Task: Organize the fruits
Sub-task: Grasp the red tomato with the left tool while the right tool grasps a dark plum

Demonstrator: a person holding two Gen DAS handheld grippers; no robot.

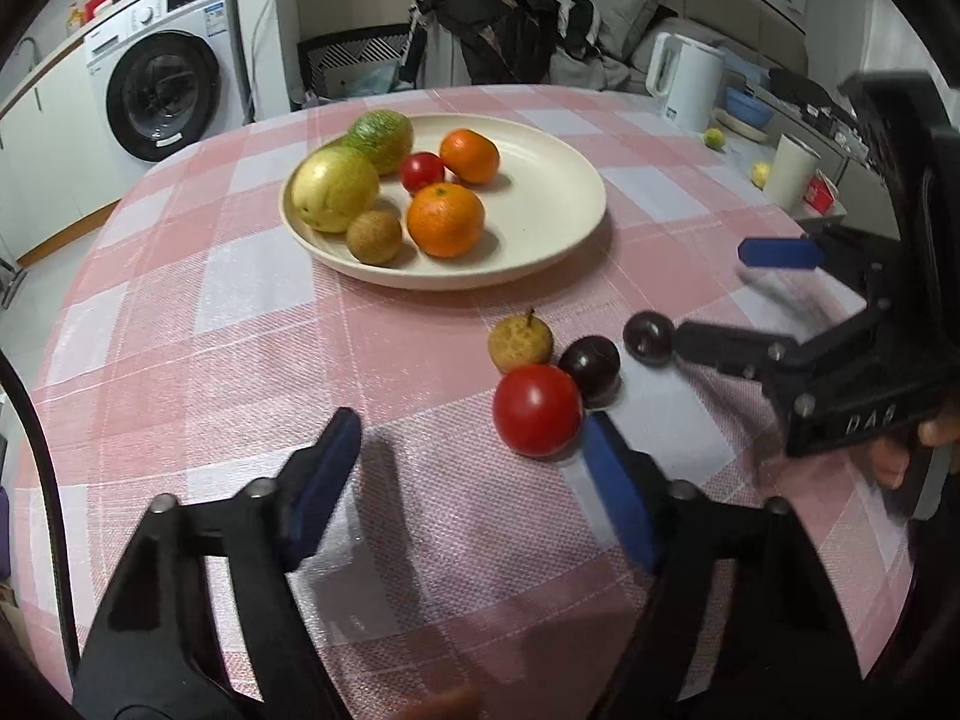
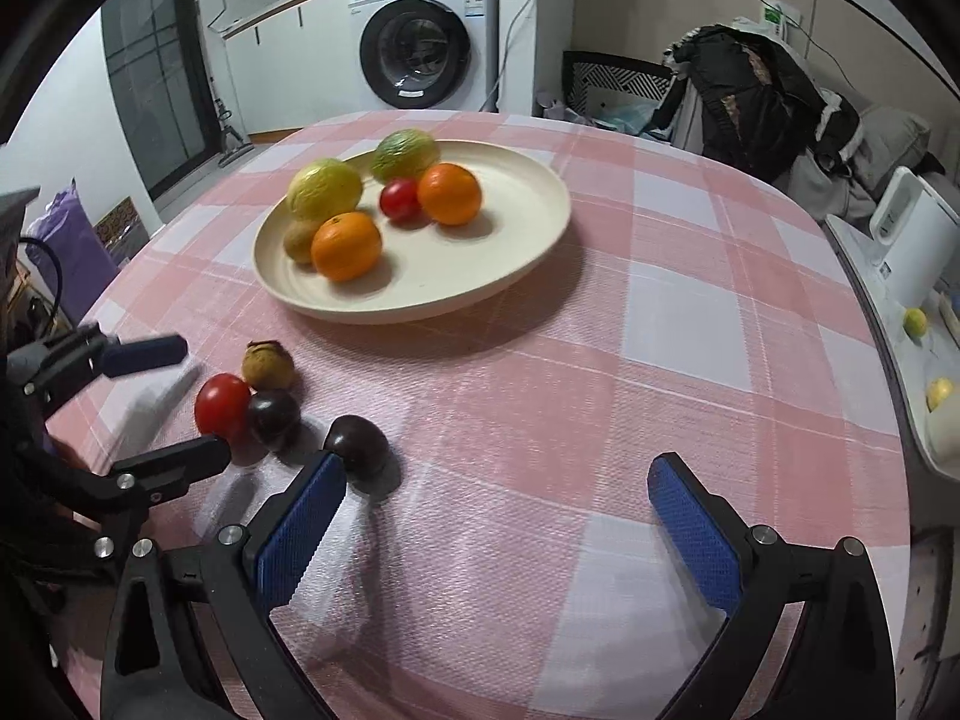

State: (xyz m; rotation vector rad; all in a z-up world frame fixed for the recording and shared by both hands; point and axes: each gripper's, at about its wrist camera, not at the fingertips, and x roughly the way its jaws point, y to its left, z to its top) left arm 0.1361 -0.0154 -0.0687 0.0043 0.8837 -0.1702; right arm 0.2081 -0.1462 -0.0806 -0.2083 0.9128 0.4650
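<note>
Both hand-held grippers, left (image 1: 468, 474) and right (image 2: 498, 516), spread, empty; plate (image 1: 540, 204) holds six fruits.

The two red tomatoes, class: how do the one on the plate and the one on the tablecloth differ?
The plate tomato lies on the cream plate among other fruit; the cloth tomato lies on the checked tablecloth beside a dark plum. The plate tomato looks smaller, though it is farther away. Both are round, red and glossy.

Washing machine (image 2: 423, 39) beside white cabinets (image 2: 282, 60).
</note>
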